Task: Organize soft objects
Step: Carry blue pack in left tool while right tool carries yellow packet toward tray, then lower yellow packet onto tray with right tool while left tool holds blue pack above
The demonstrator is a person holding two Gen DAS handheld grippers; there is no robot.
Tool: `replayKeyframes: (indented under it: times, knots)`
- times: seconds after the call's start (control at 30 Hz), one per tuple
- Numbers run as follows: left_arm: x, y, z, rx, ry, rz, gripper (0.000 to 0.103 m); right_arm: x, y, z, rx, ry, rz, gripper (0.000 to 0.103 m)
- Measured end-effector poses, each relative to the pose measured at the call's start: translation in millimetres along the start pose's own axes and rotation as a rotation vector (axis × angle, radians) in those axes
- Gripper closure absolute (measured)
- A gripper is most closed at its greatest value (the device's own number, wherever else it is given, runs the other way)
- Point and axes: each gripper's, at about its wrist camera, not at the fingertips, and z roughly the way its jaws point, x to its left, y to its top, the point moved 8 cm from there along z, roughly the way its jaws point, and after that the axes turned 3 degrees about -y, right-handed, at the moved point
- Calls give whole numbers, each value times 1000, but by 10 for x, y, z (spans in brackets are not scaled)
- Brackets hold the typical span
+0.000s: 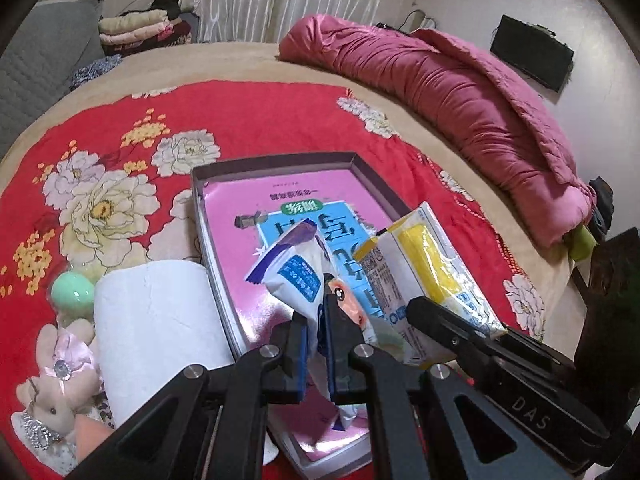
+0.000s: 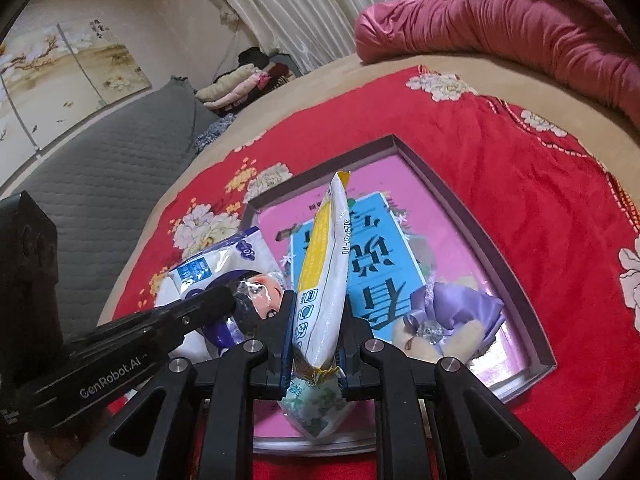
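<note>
A shallow box (image 1: 276,160) with a pink lining and a blue printed card lies on the red flowered bedspread. My left gripper (image 1: 316,310) is shut on a white, blue and purple soft packet (image 1: 288,276), which it holds over the box. Beside it, my right gripper (image 1: 424,308) is shut on a white and yellow packet (image 1: 428,264). In the right wrist view, the right gripper (image 2: 319,308) pinches that yellow packet (image 2: 324,256) upright. The left gripper (image 2: 230,304) with its white packet (image 2: 216,264) is at the left. A plush with a purple bow (image 2: 452,316) lies in the box (image 2: 460,200).
A white paper roll (image 1: 156,320), a green egg shape (image 1: 72,292) and small plush bunnies (image 1: 60,360) sit left of the box. A doll face (image 2: 268,284) and a green-patterned packet (image 2: 316,404) lie under the grippers. A rolled pink quilt (image 1: 460,92) lies across the far right.
</note>
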Motion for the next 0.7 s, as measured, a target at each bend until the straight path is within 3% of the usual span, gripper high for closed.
replayKeyframes:
  times: [0.23, 0.47, 0.63, 0.7]
  knots:
    - [26, -22, 125, 33, 9, 2, 96, -206, -35, 99, 25, -53, 52, 85]
    - [-26, -42, 174, 40, -1, 9, 96, -304, -15, 107, 22, -145, 18, 82]
    - [-2, -49, 191, 46, -4, -1, 96, -401, 16, 50, 6, -238, -4, 69]
    - [4, -53, 197, 49, -4, -4, 96, -459, 16, 26, 2, -237, 23, 67]
